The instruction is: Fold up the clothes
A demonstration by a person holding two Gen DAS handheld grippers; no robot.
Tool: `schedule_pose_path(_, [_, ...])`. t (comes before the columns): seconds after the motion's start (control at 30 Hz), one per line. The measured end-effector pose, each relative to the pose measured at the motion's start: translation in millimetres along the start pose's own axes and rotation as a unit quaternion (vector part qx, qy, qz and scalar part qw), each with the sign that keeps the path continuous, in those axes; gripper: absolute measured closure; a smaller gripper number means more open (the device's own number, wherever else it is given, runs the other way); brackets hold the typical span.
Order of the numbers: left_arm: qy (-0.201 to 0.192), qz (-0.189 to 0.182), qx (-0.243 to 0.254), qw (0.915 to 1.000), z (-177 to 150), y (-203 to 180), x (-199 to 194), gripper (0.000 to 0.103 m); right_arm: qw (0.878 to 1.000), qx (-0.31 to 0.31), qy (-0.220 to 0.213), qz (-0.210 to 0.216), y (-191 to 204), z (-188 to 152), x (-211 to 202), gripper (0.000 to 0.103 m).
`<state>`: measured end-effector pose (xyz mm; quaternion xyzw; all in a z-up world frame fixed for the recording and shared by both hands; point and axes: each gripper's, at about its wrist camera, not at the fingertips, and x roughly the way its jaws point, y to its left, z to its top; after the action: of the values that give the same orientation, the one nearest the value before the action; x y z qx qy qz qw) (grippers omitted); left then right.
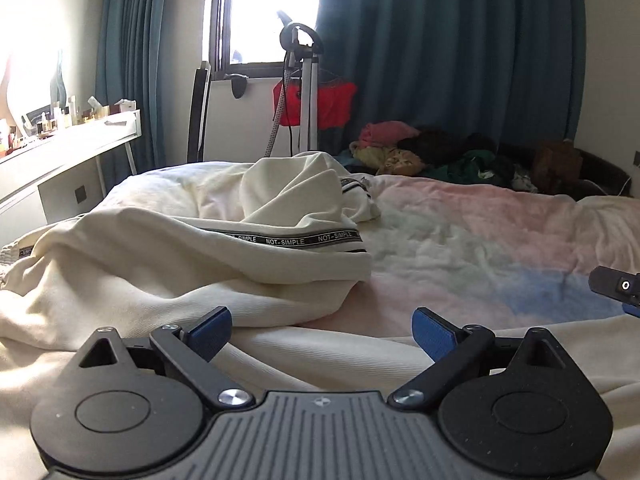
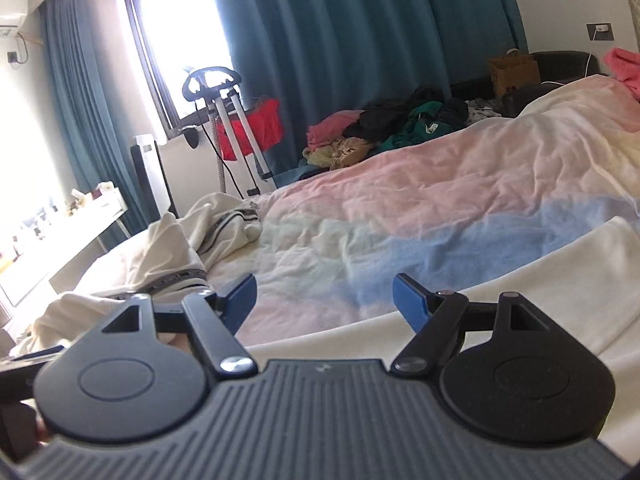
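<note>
Over the near edge of the bed, the left gripper [image 1: 322, 334] hangs low with its blue pads spread wide and nothing between them, cream fabric running right underneath. The right gripper [image 2: 325, 300] is just as wide and just as empty, poised over a flat cream panel at the bed's front edge. In the left wrist view only a dark sliver of the right gripper pokes in at the right border, the rest cut off.

The cream garment [image 1: 168, 264] sprawls across the left half of the pastel duvet [image 1: 480, 232]. Its long axis runs from the near left towards the far middle of the bed, where it bunches into a hump. A black tape stripe [image 1: 288, 239] reading NOT-SIMPLE crosses it sideways. Whether the flat cream strip under the grippers belongs to the same piece, I cannot tell; the gripper bodies hide the join. Its left end is cut off by the frame.

Beyond, a heap of mixed clothes [image 2: 384, 128] sits at the bed's far side, too tangled to sort out. A garment steamer stand [image 1: 306, 92] rises before the window, and glare washes out the dressing table [image 1: 72, 140] on the left.
</note>
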<state>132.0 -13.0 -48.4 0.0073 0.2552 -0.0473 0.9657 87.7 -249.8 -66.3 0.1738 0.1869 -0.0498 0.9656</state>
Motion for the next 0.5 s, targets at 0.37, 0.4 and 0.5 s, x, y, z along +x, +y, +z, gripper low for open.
schedule_pose_path(0.37, [0.000, 0.008, 0.013, 0.9999, -10, 8, 13, 0.005, 1.000, -0.020, 0.005, -0.012, 7, -11, 11, 0.026])
schedule_pose_path(0.4, [-0.002, 0.009, 0.014, 0.9999, -10, 8, 12, 0.005, 1.000, -0.022, 0.005, -0.012, 8, -11, 10, 0.026])
schedule_pose_path(0.5, [-0.006, 0.013, 0.017, 0.9998, -11, 7, 9, 0.005, 1.000, -0.027, 0.003, -0.009, 10, -12, 8, 0.026])
